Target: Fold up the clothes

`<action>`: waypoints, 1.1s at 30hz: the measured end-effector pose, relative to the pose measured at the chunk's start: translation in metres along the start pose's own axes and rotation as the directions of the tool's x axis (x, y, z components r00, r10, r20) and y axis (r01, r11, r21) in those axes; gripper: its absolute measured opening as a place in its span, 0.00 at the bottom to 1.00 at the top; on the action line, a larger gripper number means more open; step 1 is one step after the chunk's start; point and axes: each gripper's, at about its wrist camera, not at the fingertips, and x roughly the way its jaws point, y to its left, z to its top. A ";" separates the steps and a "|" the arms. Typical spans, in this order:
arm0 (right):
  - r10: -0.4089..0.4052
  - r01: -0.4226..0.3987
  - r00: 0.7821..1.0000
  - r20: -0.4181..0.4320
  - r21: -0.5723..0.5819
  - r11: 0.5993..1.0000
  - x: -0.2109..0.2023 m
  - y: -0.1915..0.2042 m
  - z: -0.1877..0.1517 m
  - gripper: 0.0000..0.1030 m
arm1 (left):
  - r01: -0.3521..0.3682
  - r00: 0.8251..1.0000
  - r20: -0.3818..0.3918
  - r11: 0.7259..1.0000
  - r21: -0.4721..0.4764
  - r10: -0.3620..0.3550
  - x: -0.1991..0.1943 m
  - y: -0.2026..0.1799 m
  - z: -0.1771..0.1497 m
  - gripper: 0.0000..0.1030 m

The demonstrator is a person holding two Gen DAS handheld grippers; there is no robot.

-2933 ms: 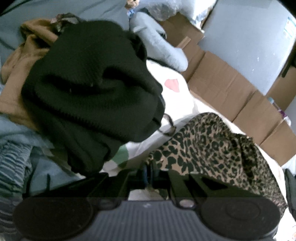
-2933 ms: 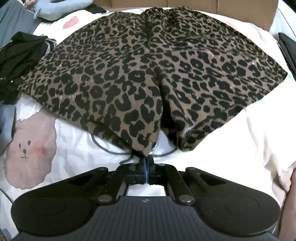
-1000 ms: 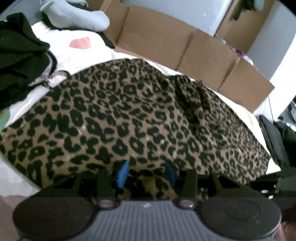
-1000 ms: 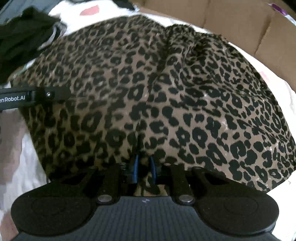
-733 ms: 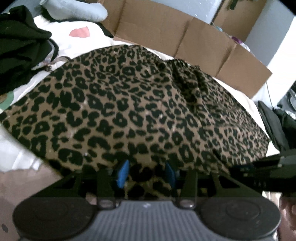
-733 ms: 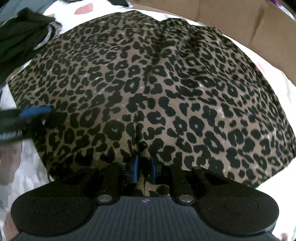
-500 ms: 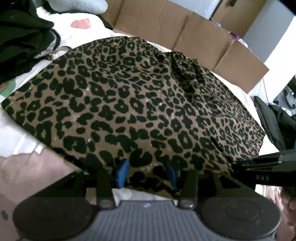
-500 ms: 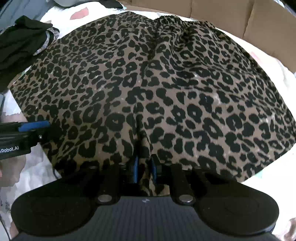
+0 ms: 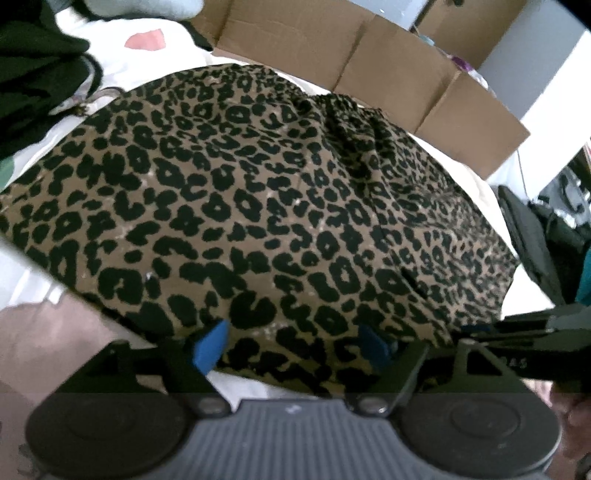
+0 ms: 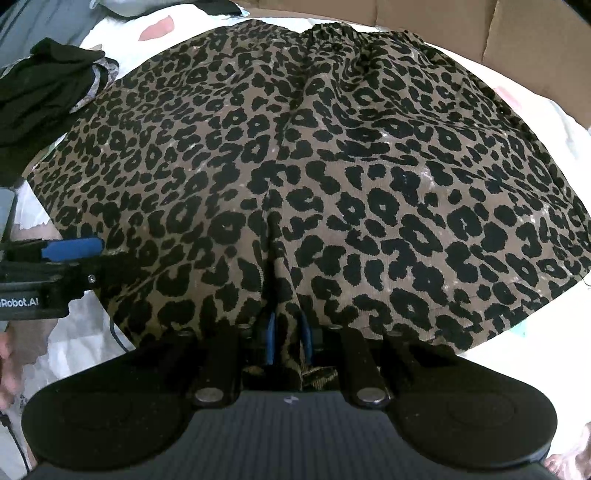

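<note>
Bed, leopard shorts (image 10: 332,177) spread flat
My left hand-held gripper (image 9: 291,343) has just been opening over the hem; my right hand-held gripper (image 10: 288,338) pinches it

A white bed sheet printed with pale pink cartoon shapes (image 9: 144,38) covers the bed and serves as the landmark. Along its far edge stands a row of flattened brown cardboard panels (image 9: 373,62), creased into sections and propped upright like a low wall. Beyond the cardboard, toward the right, a plain white wall (image 9: 546,85) catches bright daylight. At the sheet's far left corner lies a pale blue soft cushion (image 9: 147,5), with a heap of black knitted fabric (image 9: 33,85) just beside it on the left edge. Off the sheet's right side sit dark bags and clutter (image 9: 546,229), too blurred to make out. Light is soft and even across the bed.
</note>
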 end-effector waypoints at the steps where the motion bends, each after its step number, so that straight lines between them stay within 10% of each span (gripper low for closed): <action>1: -0.005 0.005 1.000 -0.002 0.001 1.000 -0.002 0.001 0.000 0.20 | 0.009 1.000 0.002 1.000 -0.010 -0.009 -0.005 0.001 0.000 0.71; 33: 0.018 -0.018 0.998 0.055 -0.017 1.000 -0.034 0.005 0.002 0.20 | -0.315 0.906 0.264 0.944 -0.101 0.330 -0.060 0.112 0.027 0.62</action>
